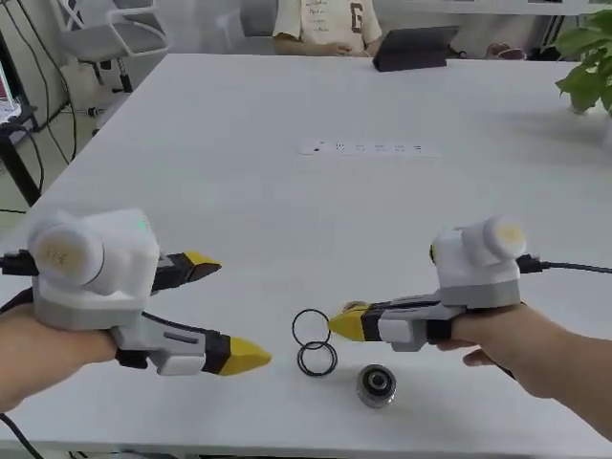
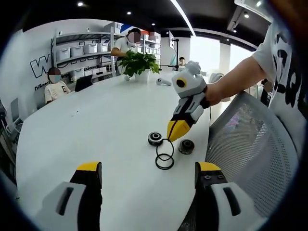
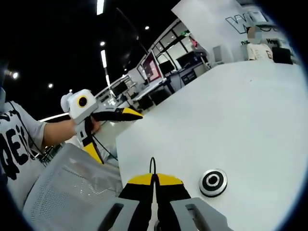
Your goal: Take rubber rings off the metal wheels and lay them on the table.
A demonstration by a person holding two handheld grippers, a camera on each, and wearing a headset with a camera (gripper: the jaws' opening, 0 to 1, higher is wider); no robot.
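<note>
My right gripper (image 1: 337,324) is shut on the edge of a thin black rubber ring (image 1: 295,328), whose sliver rises between its yellow tips (image 3: 152,167). A second ring (image 1: 299,360) lies flat on the white table (image 1: 306,210), overlapping the held one. One metal wheel (image 1: 377,384) stands near the table's front edge, just below the right gripper. The left gripper view has two wheels, one (image 2: 155,138) behind the rings and one (image 2: 186,146) beside them. My left gripper (image 1: 224,309) hovers open to the left of the rings, holding nothing.
A white power strip (image 1: 368,148) lies at mid-table. A person sits at the far end beside a dark tablet (image 1: 413,48). A plant (image 1: 588,72) stands at the back right. A mesh chair (image 2: 245,139) is close behind the near edge.
</note>
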